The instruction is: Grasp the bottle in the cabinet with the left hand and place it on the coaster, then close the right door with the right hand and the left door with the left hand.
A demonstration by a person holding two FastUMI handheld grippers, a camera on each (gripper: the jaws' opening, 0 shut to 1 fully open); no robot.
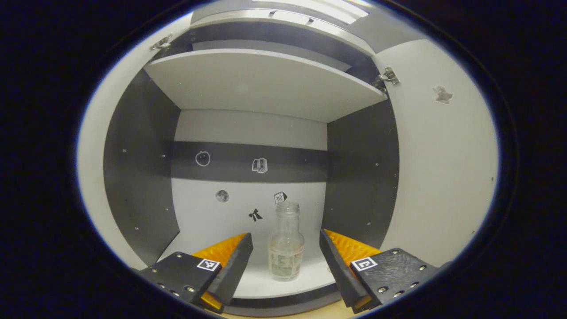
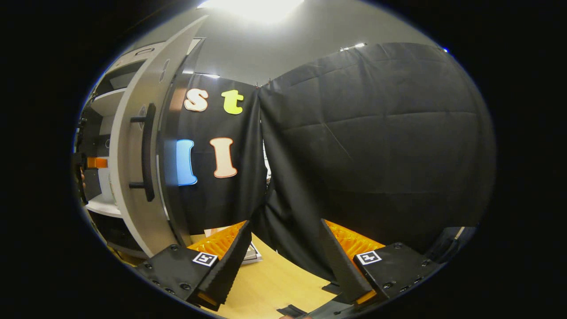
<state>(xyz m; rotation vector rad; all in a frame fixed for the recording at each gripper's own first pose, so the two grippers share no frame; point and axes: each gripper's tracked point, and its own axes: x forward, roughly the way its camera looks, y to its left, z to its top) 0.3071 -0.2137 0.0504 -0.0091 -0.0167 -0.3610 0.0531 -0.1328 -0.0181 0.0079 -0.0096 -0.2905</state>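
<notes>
Jaws of the left gripper (image 1: pixel 285 248) stand wide apart and hold nothing; the clear bottle (image 1: pixel 286 243) appears in the gap between the two fingers, upright and uncapped, touching neither. Jaws of the right gripper (image 2: pixel 283 246) are likewise spread wide and empty, held over the wooden counter (image 2: pixel 274 283).

Left gripper view: the open cabinet (image 1: pixel 137 177), dark grey side walls, pale back panel crossed by a dark band carrying small stickers (image 1: pixel 259 165). The bottle stands on the lower shelf (image 1: pixel 266 283), near its front edge and right of its middle, with a paper label on its body. An upper shelf (image 1: pixel 261 79) spans the cabinet above it. The right door (image 1: pixel 443 168) is swung open, its hinge (image 1: pixel 389 76) at the top corner.

Right gripper view: the right door (image 2: pixel 133 146) seen from outside, open, with a black bar handle (image 2: pixel 147 153); the black cloth wall (image 2: pixel 376 146) lies behind. A flat pale item (image 2: pixel 253 252) rests on the counter near the cloth's foot; what it is cannot be told.
</notes>
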